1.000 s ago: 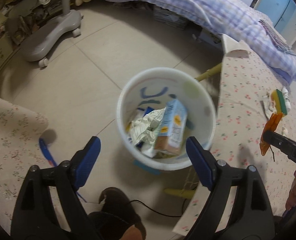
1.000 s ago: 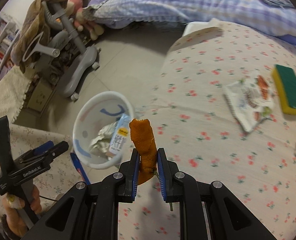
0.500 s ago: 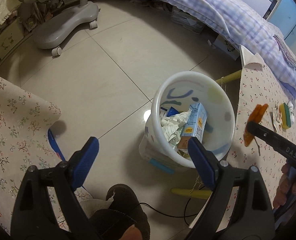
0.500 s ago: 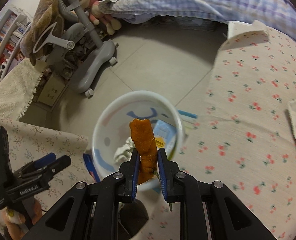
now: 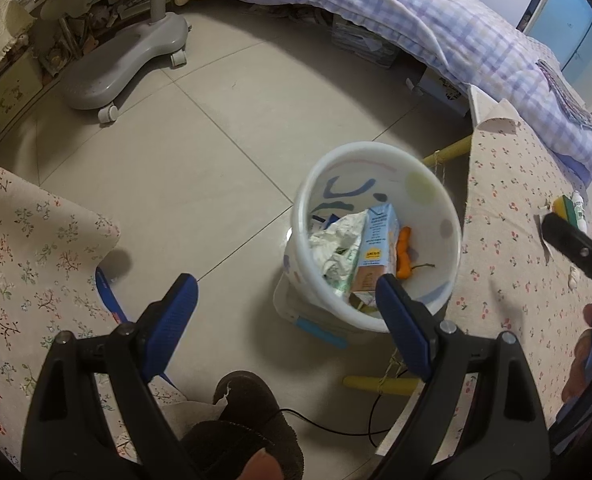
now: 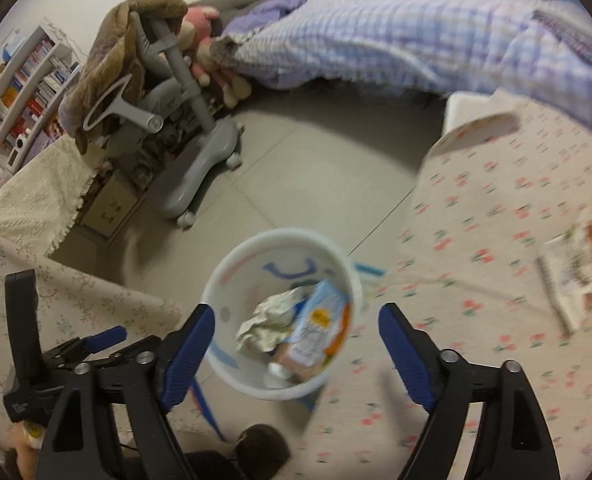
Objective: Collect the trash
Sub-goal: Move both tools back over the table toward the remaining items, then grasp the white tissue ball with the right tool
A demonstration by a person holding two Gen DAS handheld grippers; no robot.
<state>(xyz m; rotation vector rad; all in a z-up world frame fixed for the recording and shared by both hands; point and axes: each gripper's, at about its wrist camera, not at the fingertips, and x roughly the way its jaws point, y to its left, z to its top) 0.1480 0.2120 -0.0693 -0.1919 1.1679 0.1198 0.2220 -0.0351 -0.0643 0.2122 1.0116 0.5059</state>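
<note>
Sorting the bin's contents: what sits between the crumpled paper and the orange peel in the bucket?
The blue drink carton stands between the crumpled paper and the orange peel, seen in the left wrist view.

One white trash bin (image 5: 380,168) holds one drink carton (image 5: 374,248), one orange peel (image 5: 404,254) and one crumpled paper wad (image 5: 336,244); one yellow-green sponge (image 5: 567,207) lies on one floral tablecloth (image 5: 516,280).

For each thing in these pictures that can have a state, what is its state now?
left gripper: open, empty
right gripper: open, empty, above the bin
white bin: upright, partly filled
orange peel: inside the bin
carton: in the bin, leaning
crumpled paper: in the bin
wrapper: on the table
</note>
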